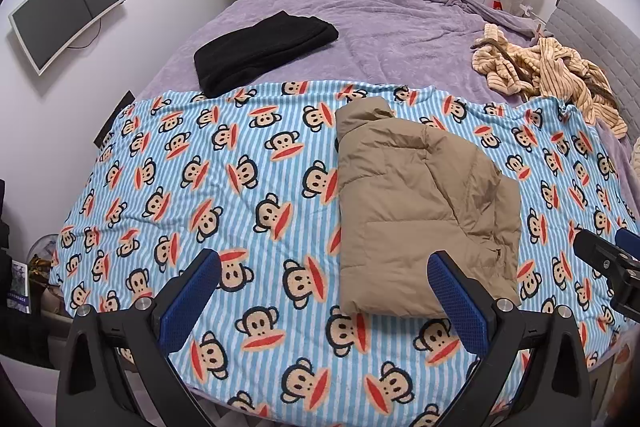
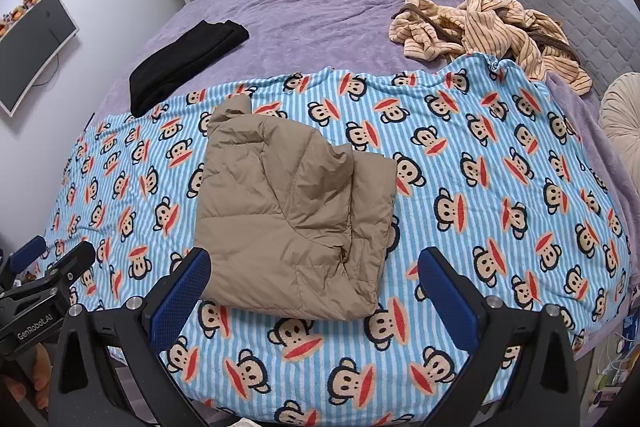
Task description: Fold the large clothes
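Note:
A tan padded jacket lies folded into a compact bundle on the blue striped monkey-print blanket; it also shows in the right wrist view on the same blanket. My left gripper is open and empty, held above the blanket's near edge, left of the jacket's near end. My right gripper is open and empty, with the jacket's near edge between its fingers but apart from them. The right gripper shows at the left view's right edge, the left gripper at the right view's left edge.
A folded black garment lies on the purple bedspread at the back left. A crumpled striped beige garment lies at the back right by the grey headboard. A wall screen hangs on the left.

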Tool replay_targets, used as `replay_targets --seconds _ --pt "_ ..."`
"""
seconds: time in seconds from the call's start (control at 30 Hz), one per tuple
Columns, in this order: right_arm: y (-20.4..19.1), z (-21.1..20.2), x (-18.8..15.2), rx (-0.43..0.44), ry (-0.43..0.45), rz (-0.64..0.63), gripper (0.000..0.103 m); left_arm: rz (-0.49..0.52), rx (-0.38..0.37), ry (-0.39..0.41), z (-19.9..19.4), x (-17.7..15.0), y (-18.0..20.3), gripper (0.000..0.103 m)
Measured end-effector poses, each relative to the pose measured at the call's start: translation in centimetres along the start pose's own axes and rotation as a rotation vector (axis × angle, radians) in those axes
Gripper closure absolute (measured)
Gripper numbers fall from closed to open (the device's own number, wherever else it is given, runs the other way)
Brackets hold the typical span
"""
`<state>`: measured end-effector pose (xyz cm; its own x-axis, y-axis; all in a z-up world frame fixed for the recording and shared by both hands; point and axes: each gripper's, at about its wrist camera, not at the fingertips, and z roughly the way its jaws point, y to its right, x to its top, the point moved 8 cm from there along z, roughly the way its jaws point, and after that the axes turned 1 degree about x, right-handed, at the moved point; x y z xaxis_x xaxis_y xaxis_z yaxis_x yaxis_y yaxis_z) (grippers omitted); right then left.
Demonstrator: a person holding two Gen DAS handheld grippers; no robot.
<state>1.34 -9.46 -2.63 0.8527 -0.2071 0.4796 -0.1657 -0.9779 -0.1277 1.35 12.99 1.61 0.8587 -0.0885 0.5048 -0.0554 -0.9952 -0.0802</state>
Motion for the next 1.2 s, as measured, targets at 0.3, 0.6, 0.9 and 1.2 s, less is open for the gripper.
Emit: replay_targets --seconds 0.3,0.6,0.9,1.2 --pt "-0.09 -0.06 0.05 -0.002 0.002 0.0 0.0 -0.002 -0.001 -0.002 -0.04 -0.03 -0.03 0.0" --pt "-0.1 0.02 0.16 -0.002 -0.003 -0.001 0.0 -0.003 -0.001 -0.002 0.0 -0.05 -0.06 0.0" --pt "-0.14 0.04 0.1 0.0 -0.004 -0.003 0.0 -0.003 -0.002 -0.003 0.03 -0.08 -0.1 0.0" --pt "-0.24 0.03 -0.04 -0.003 -0.005 0.0 0.0 -0.004 -0.002 -0.004 -0.01 -0.22 0.0 0.0"
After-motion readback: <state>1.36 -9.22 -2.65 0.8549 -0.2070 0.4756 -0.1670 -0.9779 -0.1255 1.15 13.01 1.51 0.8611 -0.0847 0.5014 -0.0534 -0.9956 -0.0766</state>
